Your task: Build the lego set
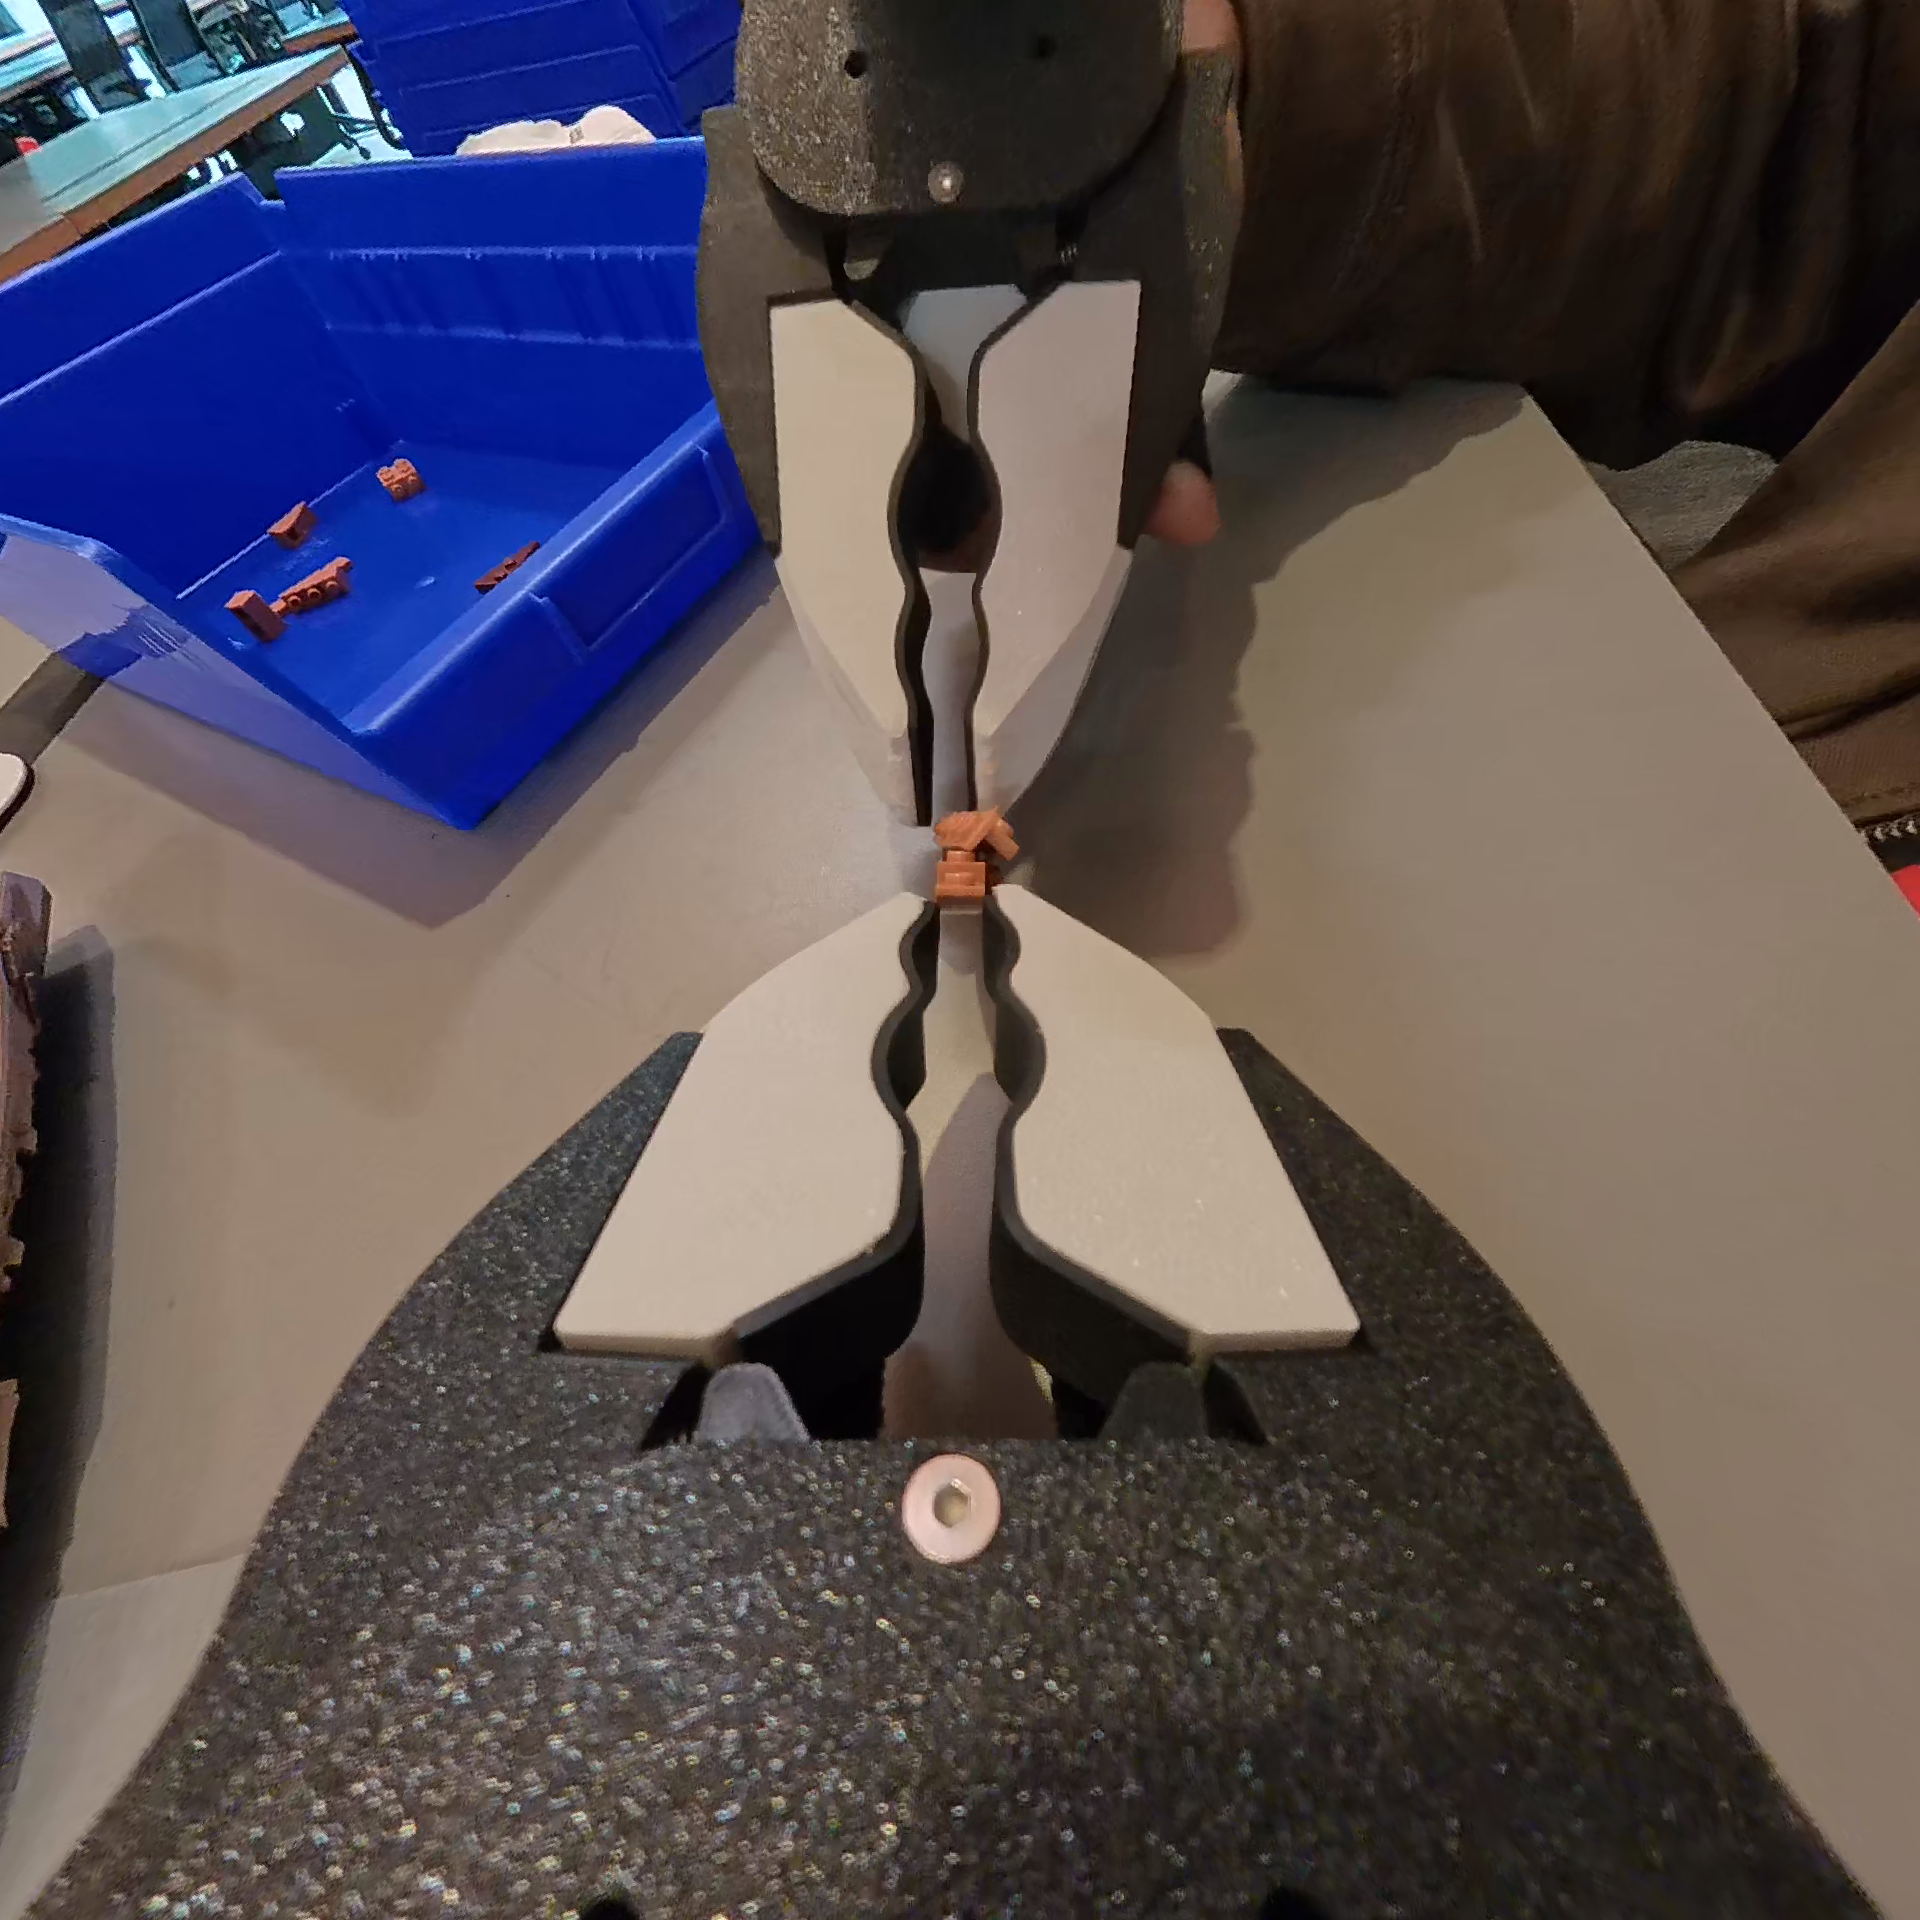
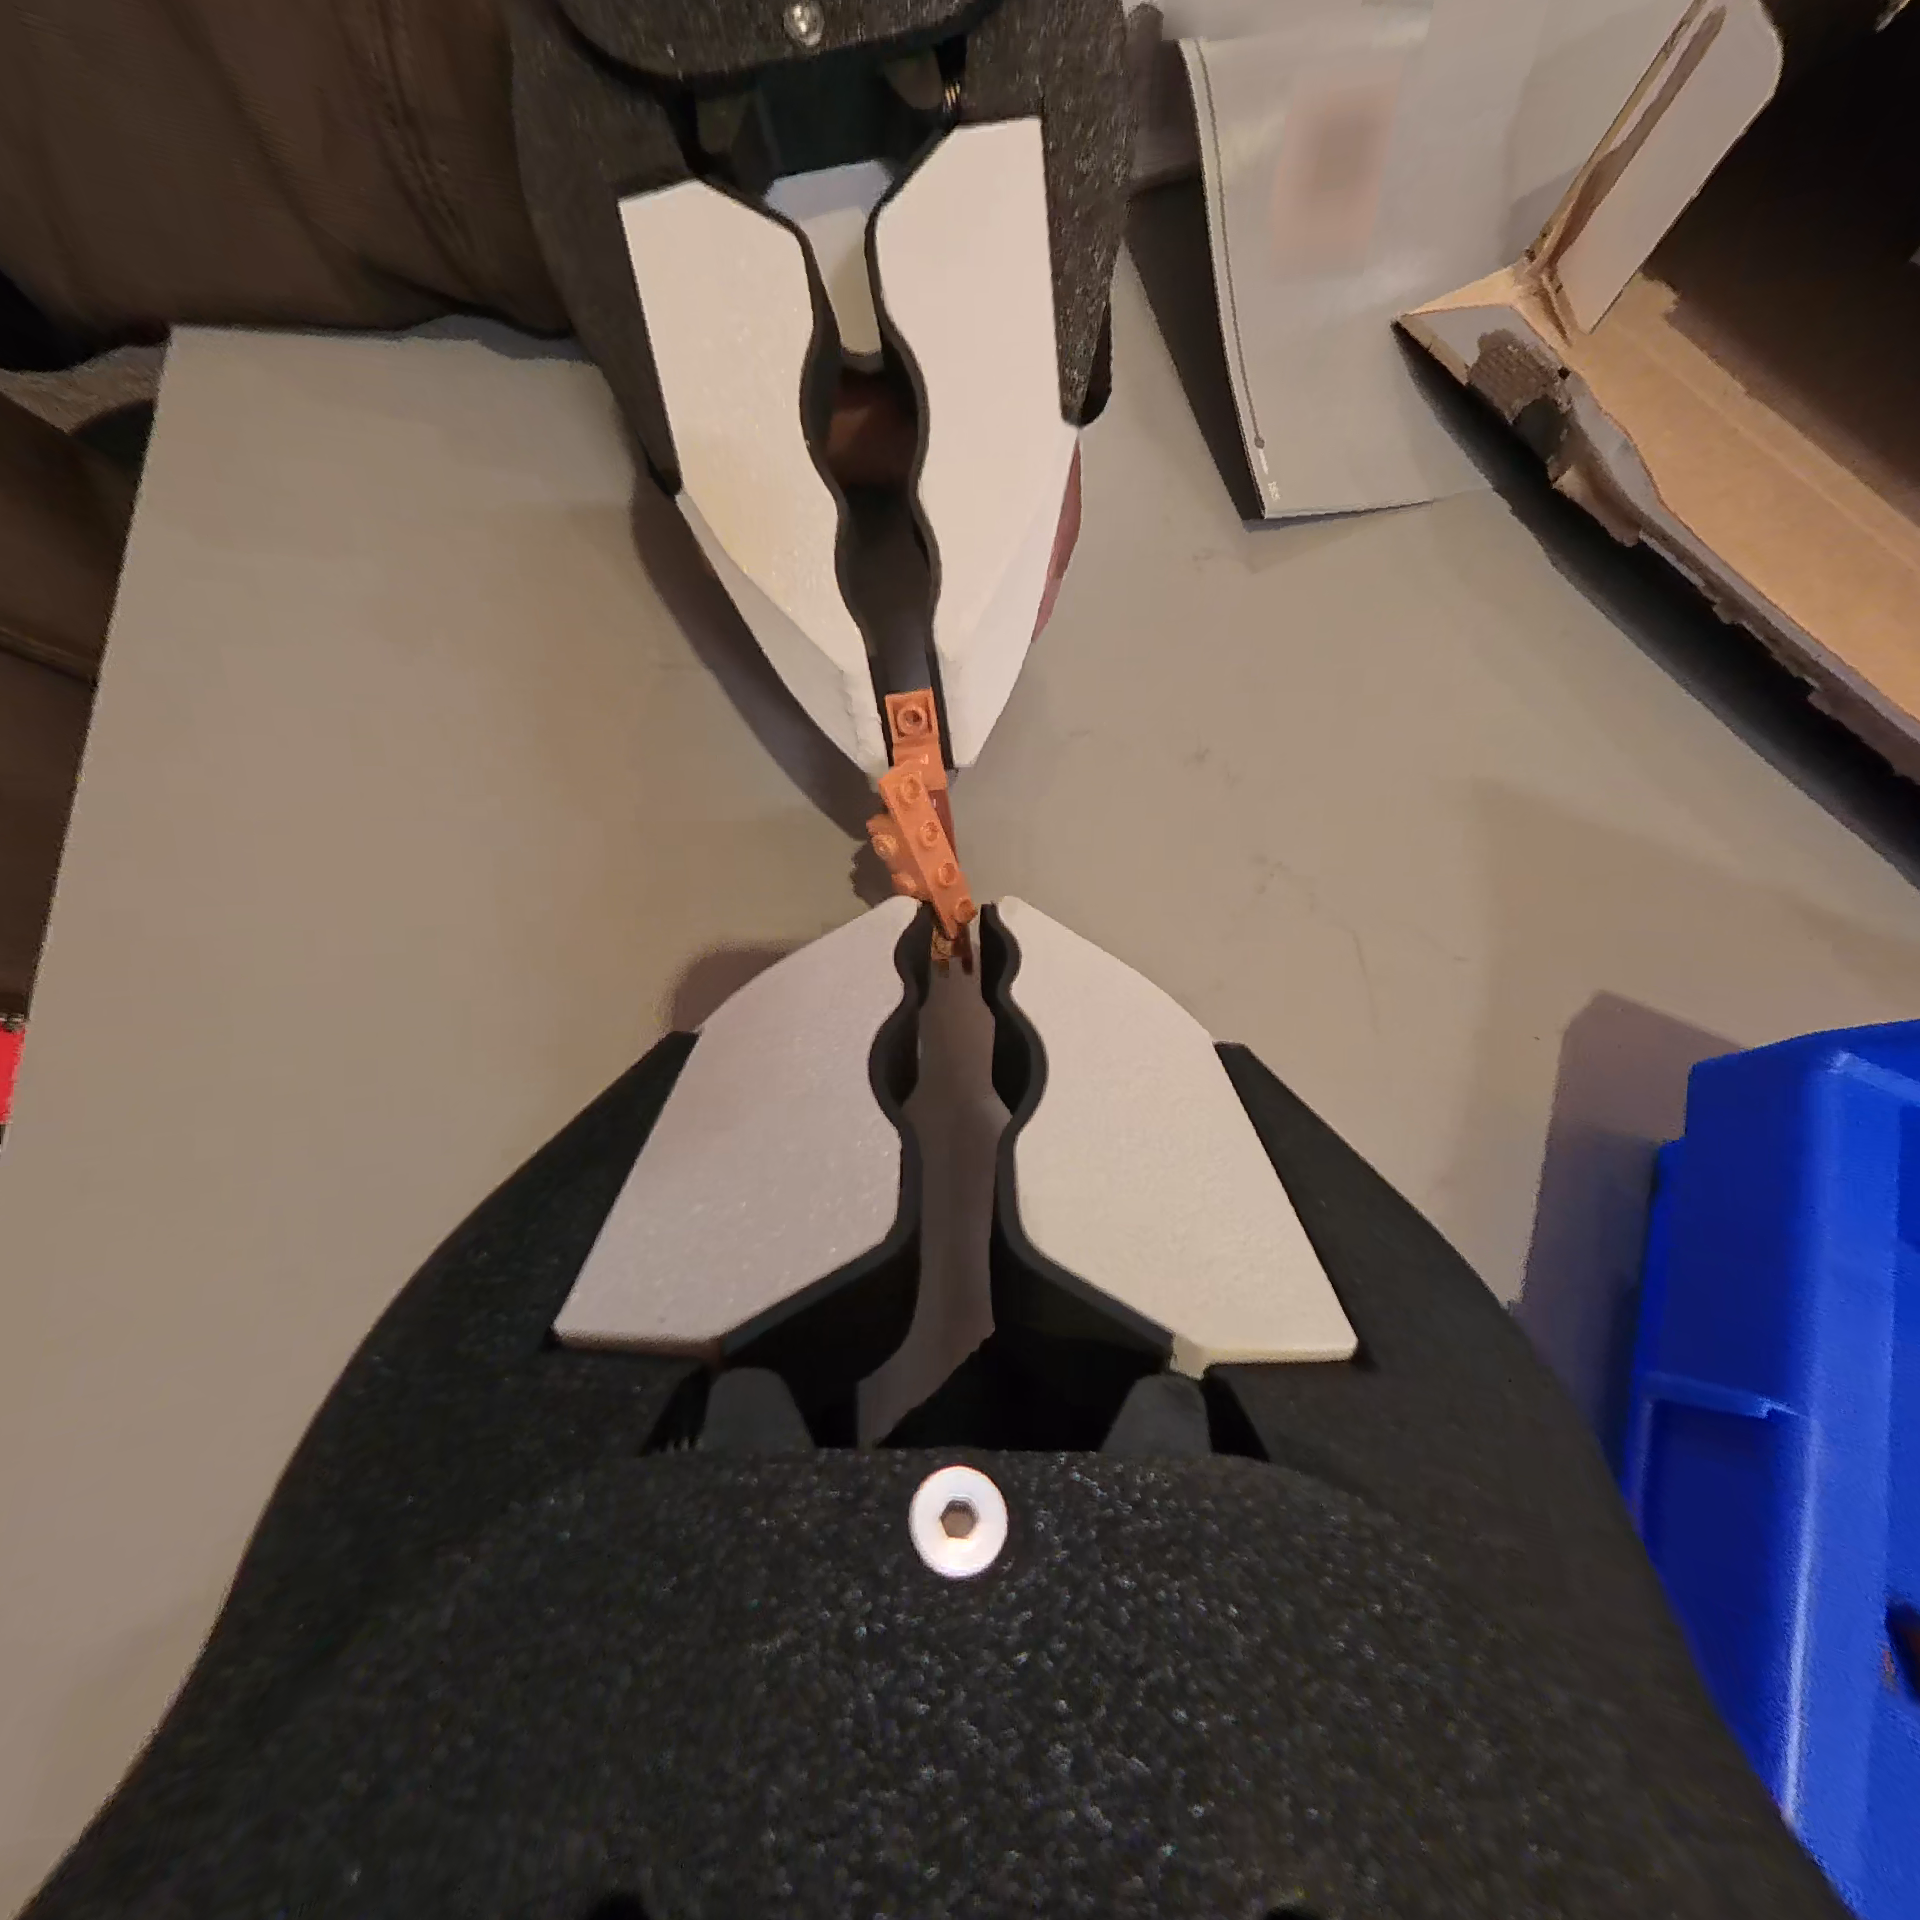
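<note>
Left gripper (image 1: 961,920): jaws nearly closed, pads pinching a small orange-brown brick piece (image 1: 958,883) at the tips.
Right gripper (image 2: 951,925): jaws likewise nearly closed on the end of a long studded orange-brown plate (image 2: 920,831), held tilted.
Meeting point: the two grippers faced each other tip to tip above the grey table (image 1: 1455,935); the plate's far end lay against the left gripper's piece, though whether the two were joined was hard to tell.
Hand (image 1: 1184,499): a gloved hand wrapped the right gripper's body.
Blue bin (image 1: 416,665): stood on the table to the left, with several loose brown bricks (image 1: 312,592) on its floor.
Cardboard box (image 2: 1662,364): lay open on the table, well apart from the grippers.
</note>
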The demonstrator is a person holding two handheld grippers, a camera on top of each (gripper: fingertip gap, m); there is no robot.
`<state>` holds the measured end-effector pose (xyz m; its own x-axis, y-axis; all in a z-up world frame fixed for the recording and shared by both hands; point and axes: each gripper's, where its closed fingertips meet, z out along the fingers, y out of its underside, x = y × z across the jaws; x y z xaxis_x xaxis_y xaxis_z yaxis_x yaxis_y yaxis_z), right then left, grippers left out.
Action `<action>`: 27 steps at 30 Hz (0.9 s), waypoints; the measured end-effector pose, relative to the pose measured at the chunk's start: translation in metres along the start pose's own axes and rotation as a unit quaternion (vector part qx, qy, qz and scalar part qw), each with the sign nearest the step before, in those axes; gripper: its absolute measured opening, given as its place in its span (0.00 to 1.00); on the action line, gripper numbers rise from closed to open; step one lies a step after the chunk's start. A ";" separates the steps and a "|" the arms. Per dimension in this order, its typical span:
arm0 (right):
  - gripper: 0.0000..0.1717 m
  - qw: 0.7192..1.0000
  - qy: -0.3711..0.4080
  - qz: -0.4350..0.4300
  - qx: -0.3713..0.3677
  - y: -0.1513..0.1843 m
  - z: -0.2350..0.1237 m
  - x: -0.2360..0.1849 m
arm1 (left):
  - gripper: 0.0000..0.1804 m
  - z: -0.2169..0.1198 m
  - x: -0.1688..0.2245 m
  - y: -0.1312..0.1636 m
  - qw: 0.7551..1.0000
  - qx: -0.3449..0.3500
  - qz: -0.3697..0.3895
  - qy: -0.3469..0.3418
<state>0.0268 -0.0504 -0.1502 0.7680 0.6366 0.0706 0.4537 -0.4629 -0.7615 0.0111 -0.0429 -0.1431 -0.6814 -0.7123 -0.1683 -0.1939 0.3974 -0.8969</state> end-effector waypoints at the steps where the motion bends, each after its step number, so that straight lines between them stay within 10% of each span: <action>1: 0.05 1.000 0.000 0.002 0.001 -0.001 0.000 0.000 | 0.04 0.000 0.000 0.000 1.000 0.000 0.000 0.000; 27: 0.10 0.996 0.030 -0.086 0.001 0.007 -0.003 -0.002 | 0.04 -0.001 -0.002 -0.004 1.000 0.013 -0.009 -0.002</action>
<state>0.0294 -0.0568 -0.1543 0.7041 0.6688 0.2386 0.5804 -0.3484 -0.7361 0.0120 -0.0426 -0.1386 -0.6743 -0.7223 -0.1537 -0.1876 0.3688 -0.9104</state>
